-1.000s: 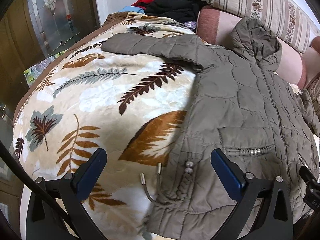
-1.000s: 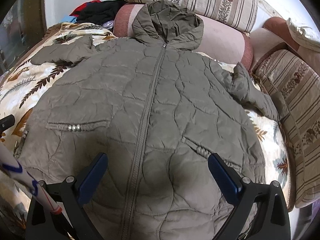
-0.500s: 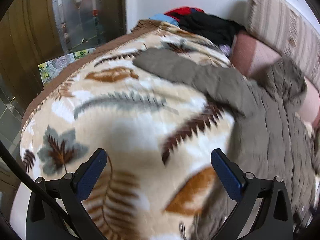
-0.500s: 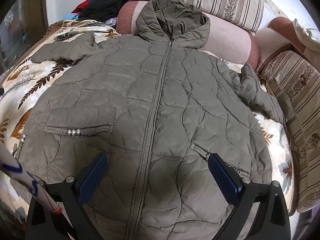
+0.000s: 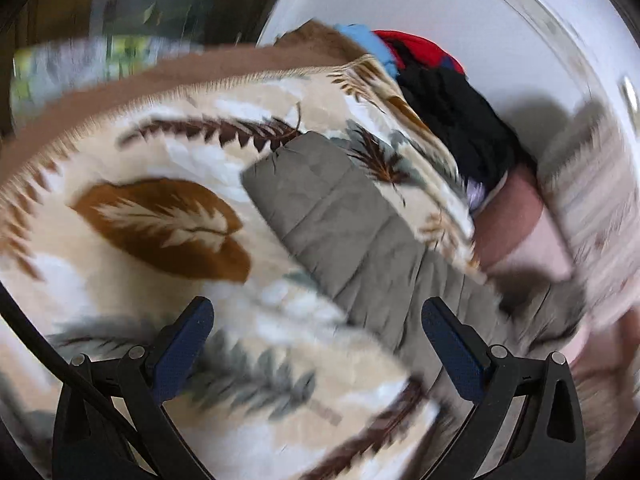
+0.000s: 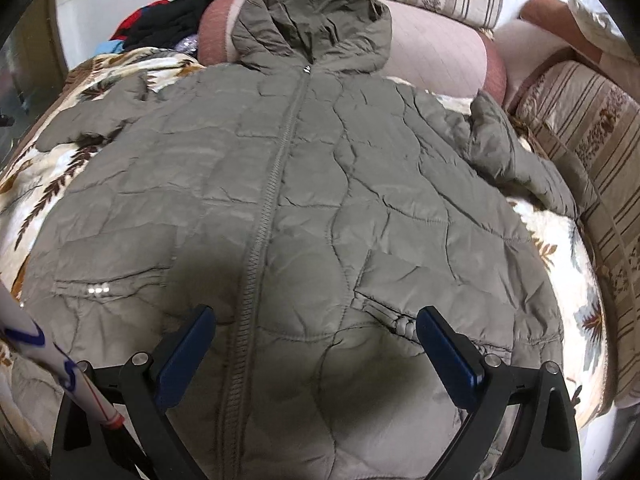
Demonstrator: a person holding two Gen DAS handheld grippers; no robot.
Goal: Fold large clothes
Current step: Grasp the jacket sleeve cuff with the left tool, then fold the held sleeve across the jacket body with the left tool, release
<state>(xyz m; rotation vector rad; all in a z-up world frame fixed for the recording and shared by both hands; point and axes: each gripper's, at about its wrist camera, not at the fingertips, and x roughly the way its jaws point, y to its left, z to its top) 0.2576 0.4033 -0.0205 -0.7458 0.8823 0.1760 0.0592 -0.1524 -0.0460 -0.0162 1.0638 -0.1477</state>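
Note:
An olive quilted hooded jacket (image 6: pixel 320 200) lies flat and zipped, front up, on a leaf-patterned blanket (image 6: pixel 40 184), hood toward the cushions. My right gripper (image 6: pixel 316 320) hovers open over the lower front, straddling the zipper and the right pocket, nothing between its fingers. In the blurred left wrist view, the jacket's left sleeve (image 5: pixel 332 216) stretches across the blanket (image 5: pixel 160 220), its cuff toward the top. My left gripper (image 5: pixel 318 332) is open just short of the sleeve, with the right finger (image 5: pixel 448 344) over its upper part. The right sleeve (image 6: pixel 516 156) lies crumpled beside striped cushions.
A pile of black, red and blue clothes (image 5: pixel 440 92) sits at the blanket's far corner by the white wall. A pink bolster (image 6: pixel 432 52) and striped cushions (image 6: pixel 580 152) border the far and right sides. A white rod with blue marks (image 6: pixel 60 368) crosses the lower left.
My left gripper has swung left and forward from the jacket's hem and pocket up to the left sleeve. The right gripper has edged forward over the jacket front. Both stayed open.

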